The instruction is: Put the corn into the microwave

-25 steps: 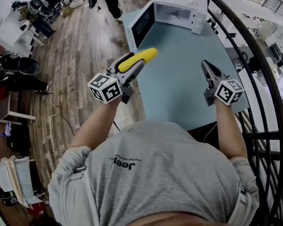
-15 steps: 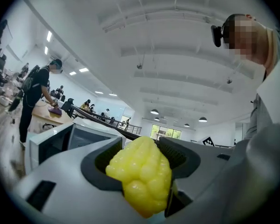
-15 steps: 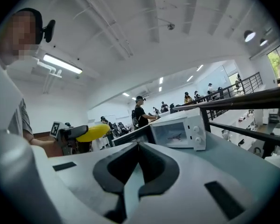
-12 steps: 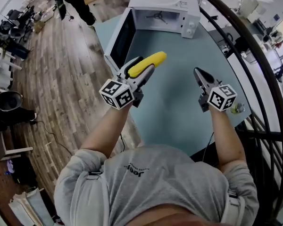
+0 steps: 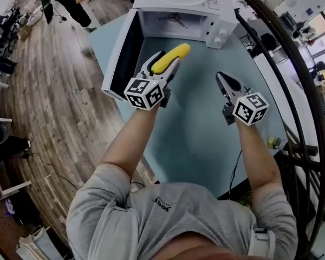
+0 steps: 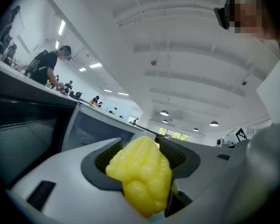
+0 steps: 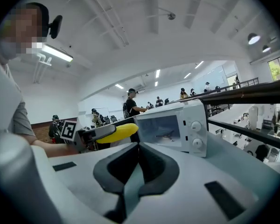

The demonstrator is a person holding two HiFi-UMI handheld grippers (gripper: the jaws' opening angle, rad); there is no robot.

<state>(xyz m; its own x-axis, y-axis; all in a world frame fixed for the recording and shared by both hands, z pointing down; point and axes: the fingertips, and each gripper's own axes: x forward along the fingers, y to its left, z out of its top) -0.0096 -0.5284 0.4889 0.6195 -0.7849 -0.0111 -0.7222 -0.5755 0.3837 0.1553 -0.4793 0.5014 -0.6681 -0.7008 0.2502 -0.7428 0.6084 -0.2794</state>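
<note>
L gripper (image 5: pixel 163 69) is clamped on the corn (image 5: pixel 171 57), pads pressing both sides of the yellow cob. The cob sticks out past the jaw tips, pointing twd the microwave (image 5: pixel 176 4). Corn is held in the air over the teal table (image 5: pixel 206 134), just in front of the microwave's open cavity (image 5: pixel 170 23), not inside it. Microwave door (image 5: pixel 122 56) is swung open to the left in the head view, w/ the L gripper near its lower edge. R gripper (image 5: pixel 221 80) is closed, jaws together w/ nothing btwn them. It hangs over the table to the right of the corn, apart from it, also aimed at the microwave, roughly in line w/ the knob panel (image 5: pixel 221 34). In the R gripper view the cob shows side-on, left of the cavity opening. Wood floor (image 5: pixel 54 91) lies left of the table, w/ another person standing at its far end
</note>
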